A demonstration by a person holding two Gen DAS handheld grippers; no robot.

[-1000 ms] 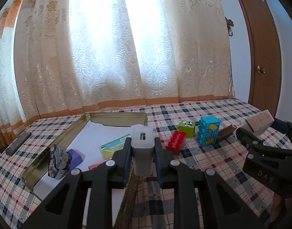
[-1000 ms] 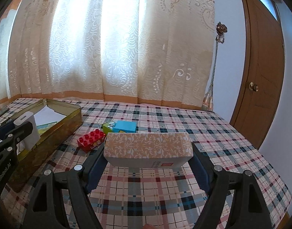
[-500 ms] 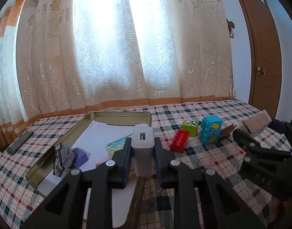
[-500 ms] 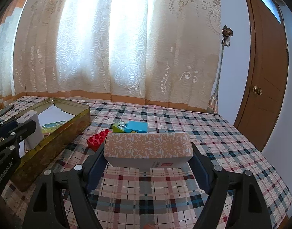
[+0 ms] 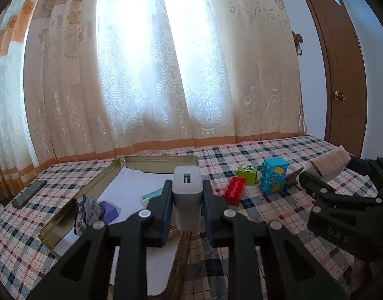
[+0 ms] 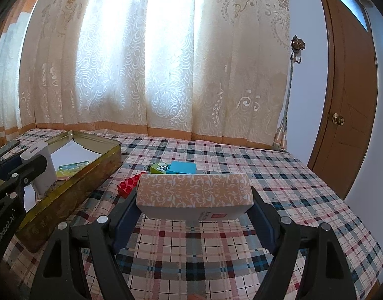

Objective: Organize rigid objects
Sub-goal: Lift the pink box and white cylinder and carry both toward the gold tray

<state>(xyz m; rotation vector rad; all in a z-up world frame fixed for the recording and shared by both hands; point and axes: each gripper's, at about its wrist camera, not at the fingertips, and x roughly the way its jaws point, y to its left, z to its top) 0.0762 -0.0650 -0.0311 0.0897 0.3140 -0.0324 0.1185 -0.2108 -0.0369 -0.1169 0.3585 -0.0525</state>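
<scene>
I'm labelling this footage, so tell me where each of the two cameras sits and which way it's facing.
Left wrist: sits on the left gripper, facing the curtain, over the gold tin; its fingers clamp a white charger; the right gripper shows at right.
Right wrist: sits on the right gripper, facing the curtain across the plaid cloth; its fingers clamp a patterned box; the left gripper shows at left.
Shared: tin, charger, box, red brick, blue brick.

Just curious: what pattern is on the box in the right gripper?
Orange with a pale leafy scroll pattern on the box; clearest in the right wrist view.
</scene>
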